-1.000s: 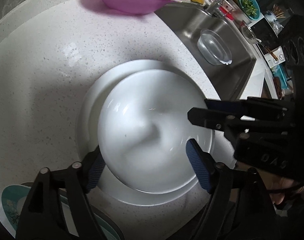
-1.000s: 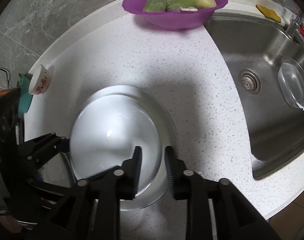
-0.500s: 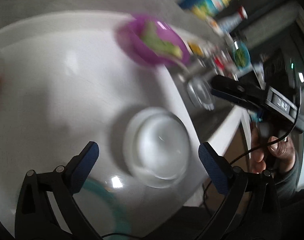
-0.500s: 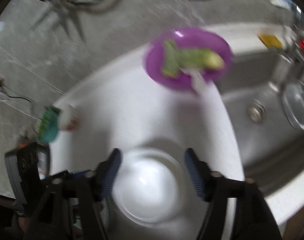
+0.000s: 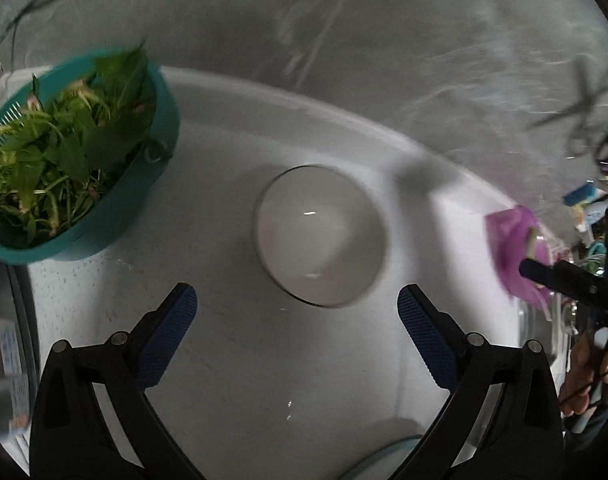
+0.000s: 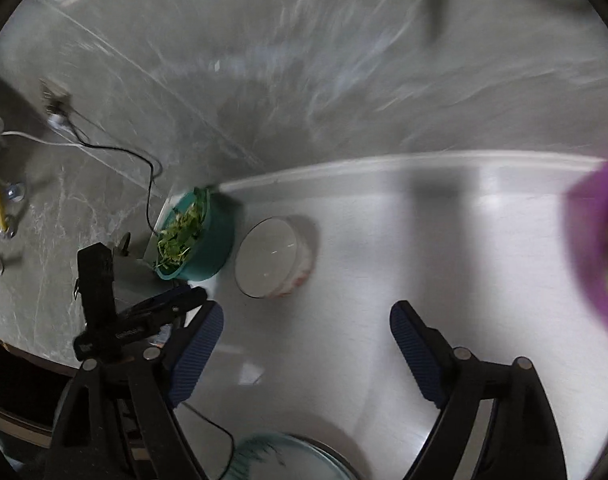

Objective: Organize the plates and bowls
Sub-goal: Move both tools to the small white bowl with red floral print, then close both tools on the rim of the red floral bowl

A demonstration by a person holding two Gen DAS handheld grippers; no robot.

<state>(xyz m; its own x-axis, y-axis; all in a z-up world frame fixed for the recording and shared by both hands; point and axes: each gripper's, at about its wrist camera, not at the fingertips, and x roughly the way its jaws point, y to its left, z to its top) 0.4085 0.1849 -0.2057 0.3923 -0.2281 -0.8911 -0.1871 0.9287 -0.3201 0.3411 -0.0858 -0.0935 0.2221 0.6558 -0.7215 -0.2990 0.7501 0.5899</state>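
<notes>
A small white bowl point(image 5: 320, 234) stands upright on the white counter point(image 5: 232, 360), just ahead of my left gripper point(image 5: 296, 320), which is open and empty. The same bowl shows in the right wrist view point(image 6: 274, 256), ahead and left of my right gripper point(image 6: 306, 334), also open and empty. The left gripper's black body point(image 6: 136, 320) sits at the left of the right wrist view. A teal-rimmed plate edge point(image 6: 280, 456) lies at the bottom of the right wrist view and peeks into the left wrist view point(image 5: 388, 456).
A teal colander of green leaves point(image 5: 68, 156) stands left of the bowl, seen also in the right wrist view point(image 6: 196, 236). A purple bowl of vegetables point(image 5: 516, 252) is at the right, near the sink. A grey marble wall point(image 6: 304, 80) backs the counter.
Both grippers let go of the large white bowl on the plate, opened wide and swung left. They now face the small white bowl beside the colander.
</notes>
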